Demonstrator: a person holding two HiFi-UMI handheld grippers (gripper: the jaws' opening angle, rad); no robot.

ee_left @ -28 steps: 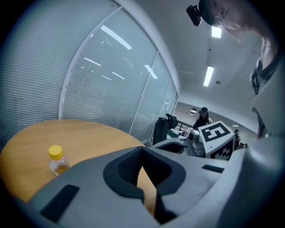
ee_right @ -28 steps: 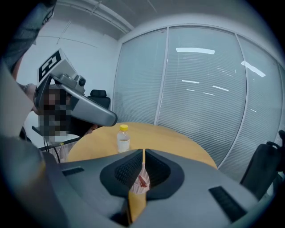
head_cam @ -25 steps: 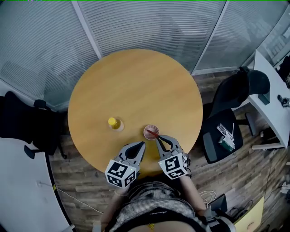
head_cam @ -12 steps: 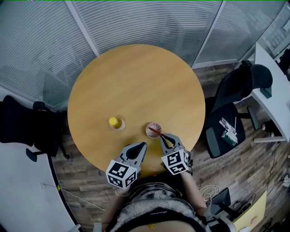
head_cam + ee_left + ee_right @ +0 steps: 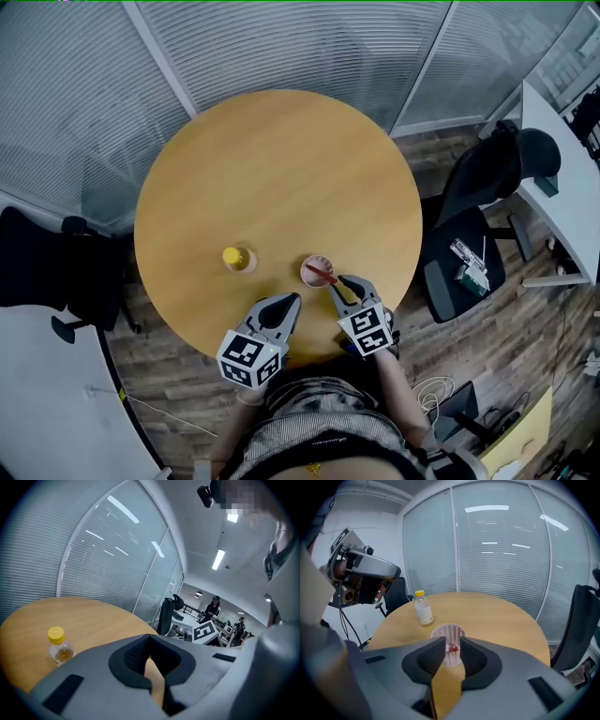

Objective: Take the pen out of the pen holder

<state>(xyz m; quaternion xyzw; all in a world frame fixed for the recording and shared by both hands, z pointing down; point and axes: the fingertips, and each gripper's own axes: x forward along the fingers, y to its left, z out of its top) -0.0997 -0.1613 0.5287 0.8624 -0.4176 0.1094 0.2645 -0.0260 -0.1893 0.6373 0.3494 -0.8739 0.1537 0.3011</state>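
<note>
A white mesh pen holder (image 5: 315, 272) (image 5: 448, 633) stands near the table's front edge, with a red pen (image 5: 322, 273) leaning out of it toward me. My right gripper (image 5: 342, 283) (image 5: 452, 654) is right behind the holder. Its jaws stand narrowly open, and the pen's red end (image 5: 453, 647) shows in the gap between the pads, not visibly pinched. My left gripper (image 5: 290, 301) (image 5: 151, 657) hovers over the front edge to the holder's left, shut and holding nothing.
A small yellow-capped bottle (image 5: 235, 257) (image 5: 59, 647) (image 5: 423, 607) stands left of the holder on the round wooden table (image 5: 281, 169). Black office chairs (image 5: 478, 216) and a white desk (image 5: 562, 178) are on the right, and glass walls with blinds lie behind.
My right gripper has edged forward to the holder and its jaws have narrowed around the pen's end. The left gripper has stayed put.
</note>
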